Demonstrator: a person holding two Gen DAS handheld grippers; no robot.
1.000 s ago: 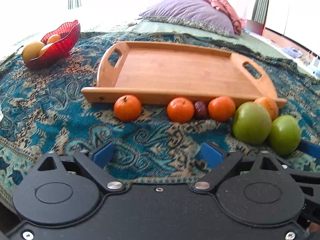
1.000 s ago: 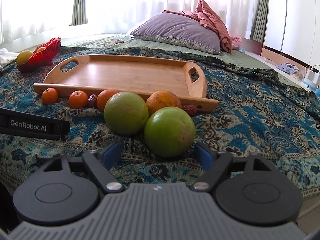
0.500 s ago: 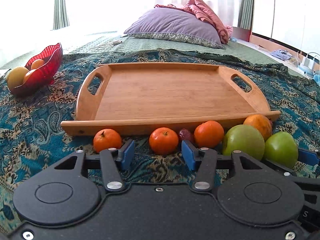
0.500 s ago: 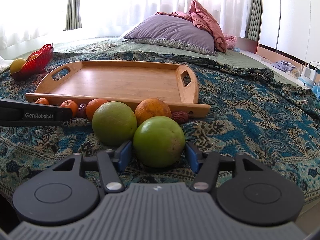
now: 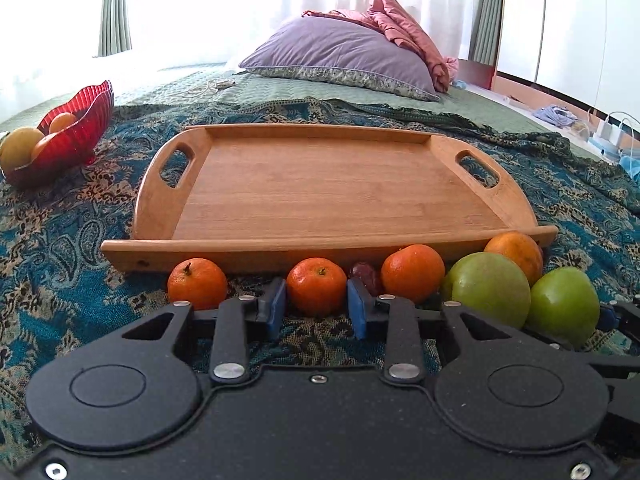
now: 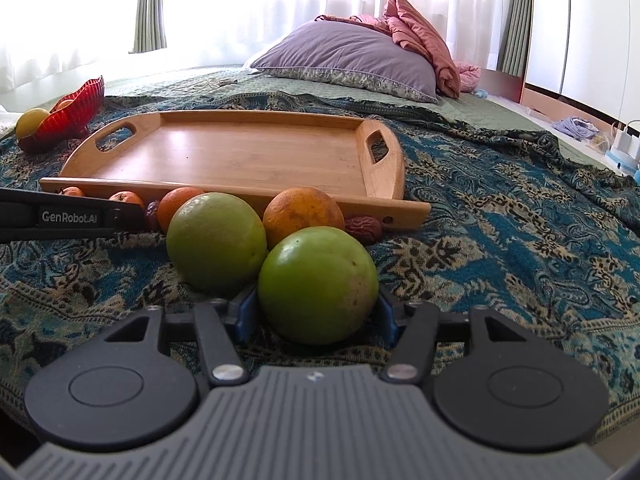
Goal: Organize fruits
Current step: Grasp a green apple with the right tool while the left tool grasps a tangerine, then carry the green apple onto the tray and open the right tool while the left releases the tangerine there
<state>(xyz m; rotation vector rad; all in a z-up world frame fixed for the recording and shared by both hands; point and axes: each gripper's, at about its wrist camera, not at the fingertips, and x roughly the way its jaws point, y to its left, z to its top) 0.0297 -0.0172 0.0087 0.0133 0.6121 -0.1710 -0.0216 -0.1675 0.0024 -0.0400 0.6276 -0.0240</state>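
A paisley bedspread (image 5: 60,240) carries an empty wooden tray (image 5: 328,184). The left claw (image 5: 316,310), jaws just closing, brackets a small mandarin (image 5: 316,286) at the tray's near edge; the right claw (image 6: 316,312) clasps a green fruit (image 6: 318,284). Both look firm and light, likely to roll; grip across their widest part.

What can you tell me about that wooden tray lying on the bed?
The wooden tray looks like pale bamboo, made of narrow glued strips with a smooth, slightly shiny floor. It is rectangular with a low raised rim and a cut-out handle at each rounded end. It lies flat on the patterned blue bedspread, and nothing is in it. A row of fruit lies on the bedspread along its near rim; whether any piece touches the wood is hard to tell.
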